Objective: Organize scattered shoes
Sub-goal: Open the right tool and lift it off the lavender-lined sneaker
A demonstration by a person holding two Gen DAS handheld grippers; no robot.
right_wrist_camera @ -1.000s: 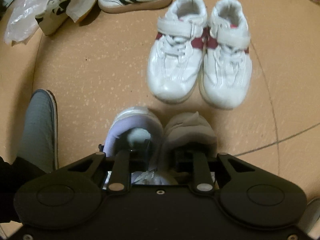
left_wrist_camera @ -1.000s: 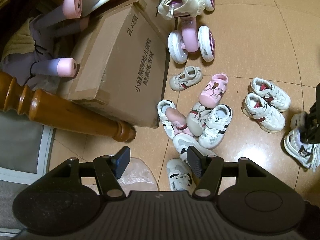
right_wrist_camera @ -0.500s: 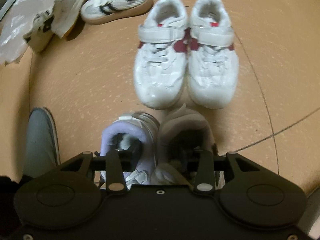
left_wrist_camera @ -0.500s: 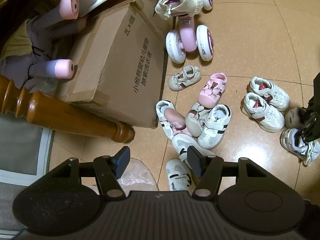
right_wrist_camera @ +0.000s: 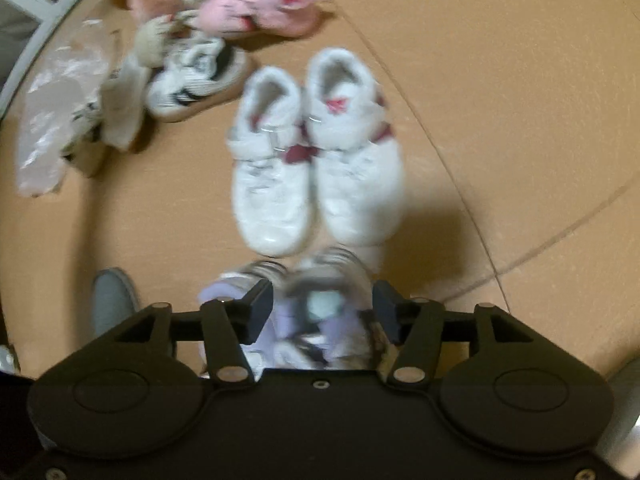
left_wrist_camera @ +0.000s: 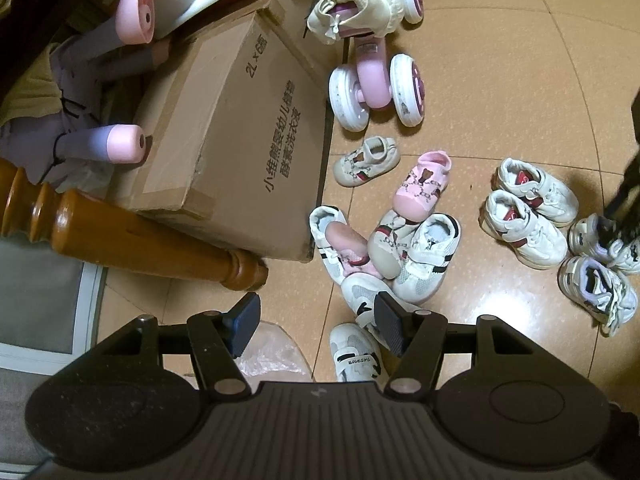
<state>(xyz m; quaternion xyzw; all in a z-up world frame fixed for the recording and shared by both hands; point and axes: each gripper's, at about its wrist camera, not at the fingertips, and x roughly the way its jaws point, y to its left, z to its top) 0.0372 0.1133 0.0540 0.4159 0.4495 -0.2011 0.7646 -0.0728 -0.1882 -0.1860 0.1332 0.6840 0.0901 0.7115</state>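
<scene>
Several small shoes lie in a loose pile on the tan tiled floor. A white pair with red straps stands side by side to its right. Just beyond, a white pair with lilac lining rests on the floor. My right gripper hangs over that pair with its jaws opening, the shoes between them; its dark fingers reach down at the lilac pair. The right wrist view is blurred. My left gripper is open and holds nothing, high above the near end of the pile.
A big cardboard box and a turned wooden leg fill the left. A pink ride-on toy stands behind the pile. A clear plastic bag lies near the left gripper. A person's grey shoe shows by the right gripper.
The right gripper carried the lilac pair in beside the red-strapped pair and spread its jaws from a tight grip. The left gripper kept still.
</scene>
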